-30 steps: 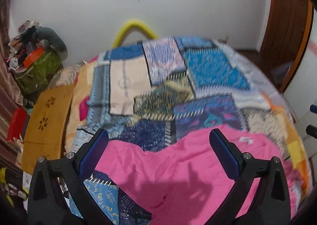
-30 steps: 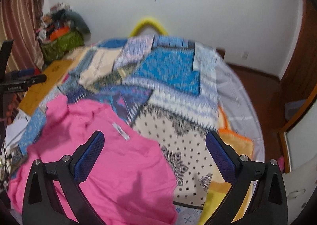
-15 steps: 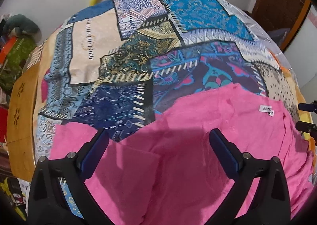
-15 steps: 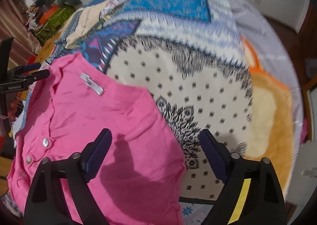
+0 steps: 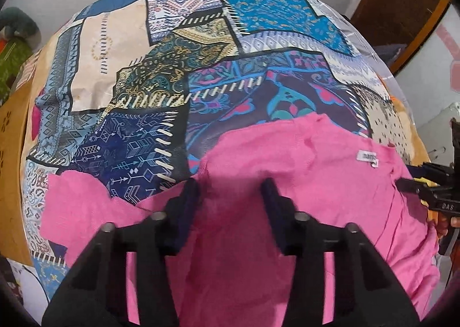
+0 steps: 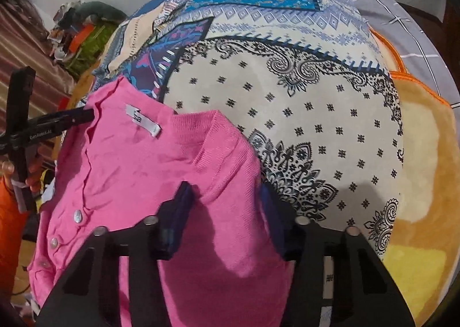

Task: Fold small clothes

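Observation:
A pink buttoned garment (image 5: 316,168) lies spread on a patchwork bedspread (image 5: 172,68). Its white neck label (image 5: 366,158) faces up. My left gripper (image 5: 230,186) points down onto its left part, jaws closing, a raised fold of pink cloth between the fingers and a gap still showing. In the right wrist view the garment (image 6: 129,160) shows its label (image 6: 142,121) and buttons (image 6: 77,216). My right gripper (image 6: 225,189) is closing over the right shoulder edge, cloth between its fingers. Each gripper also shows at the edge of the other's view (image 5: 425,191) (image 6: 43,128).
The bedspread (image 6: 287,97) runs on beyond the garment. An orange and yellow blanket (image 6: 425,154) lies at the bed's right side. A pile of clutter (image 6: 83,30) and a striped curtain (image 6: 23,48) stand at the left. A wooden door (image 5: 402,2) is at the far right.
Both grippers have dropped down onto the pink garment and tipped downward. Their jaws, wide a second ago, have narrowed around folds of the cloth.

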Motion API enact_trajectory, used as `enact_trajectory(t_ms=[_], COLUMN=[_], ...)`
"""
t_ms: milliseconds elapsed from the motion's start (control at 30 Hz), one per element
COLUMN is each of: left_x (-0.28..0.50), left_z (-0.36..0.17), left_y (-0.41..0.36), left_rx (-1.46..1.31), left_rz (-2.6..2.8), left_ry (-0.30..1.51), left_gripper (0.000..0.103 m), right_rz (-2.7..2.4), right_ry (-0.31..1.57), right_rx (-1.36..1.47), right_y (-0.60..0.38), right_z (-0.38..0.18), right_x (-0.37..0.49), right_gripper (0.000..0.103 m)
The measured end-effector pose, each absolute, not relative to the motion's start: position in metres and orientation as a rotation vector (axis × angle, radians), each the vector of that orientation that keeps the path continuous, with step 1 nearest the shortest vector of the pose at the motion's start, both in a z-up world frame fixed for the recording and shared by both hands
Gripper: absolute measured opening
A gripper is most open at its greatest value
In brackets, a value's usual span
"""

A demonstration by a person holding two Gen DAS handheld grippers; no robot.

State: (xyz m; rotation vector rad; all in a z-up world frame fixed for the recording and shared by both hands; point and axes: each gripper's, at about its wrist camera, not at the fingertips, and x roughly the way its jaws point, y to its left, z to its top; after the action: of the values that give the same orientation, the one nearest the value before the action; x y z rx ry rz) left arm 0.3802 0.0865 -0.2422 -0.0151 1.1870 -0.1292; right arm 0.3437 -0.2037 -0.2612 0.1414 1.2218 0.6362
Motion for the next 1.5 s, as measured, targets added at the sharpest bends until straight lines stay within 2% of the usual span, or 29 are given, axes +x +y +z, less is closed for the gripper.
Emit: enact_trajectory(t_ms=[33,67,133,200,700,1167,1300,1367,1400,1467,1500], left_x=[0.379,0.379,0.379,0.379,0.404,0.454,0.449,0.446,0.443,0.436,0.433], left_z=[-0.241,-0.241,-0.241,-0.240,-0.187,-0.232,-0.239,-0.238,-0.237,-0.229,-0.225], left_y=[0.085,0.085,0.082,0.080,0.107,0.130,0.128,0.129,0.130,0.138,0.142], left_rx=[-0.012,-0.010,0.015,0.043,0.004,-0.054,-0.033,-0.027,-0.031,-0.042,-0.044], left_rz=[-0.131,-0.130,-0.122,-0.108,0.011,0.079,0.065,0.072,0.069,0.083,0.092], left_ry=[1.188,1.191,1.198,1.201,1.045,1.114,1.124,1.128,1.132,1.122,1.112], left_gripper=[0.026,0.023,0.011,0.005,0.004,0.004,0.004,0.008,0.014,0.027,0.037], right_rz=[0.636,0.634,0.598,0.596,0.474,0.402,0.427,0.420,0.419,0.423,0.423], right_ry=[1.217,1.212,1.201,1.195,0.981,1.006,1.049,1.072,1.080,1.088,1.079], right_rx=[0.134,0.122,0.066,0.038,-0.065,-0.109,-0.117,-0.113,-0.110,-0.104,-0.105], right_y=[-0.202,-0.199,-0.194,-0.192,-0.174,-0.147,-0.147,-0.148,-0.149,-0.150,-0.150], right_z=[-0.260,-0.257,-0.252,-0.248,-0.181,-0.205,-0.222,-0.225,-0.224,-0.219,-0.213], right_x=[0.343,0.343,0.345,0.350,0.412,0.478,0.470,0.466,0.464,0.460,0.455], right_gripper=[0.030,0.025,0.007,0.006,0.005,0.005,0.006,0.007,0.008,0.017,0.026])
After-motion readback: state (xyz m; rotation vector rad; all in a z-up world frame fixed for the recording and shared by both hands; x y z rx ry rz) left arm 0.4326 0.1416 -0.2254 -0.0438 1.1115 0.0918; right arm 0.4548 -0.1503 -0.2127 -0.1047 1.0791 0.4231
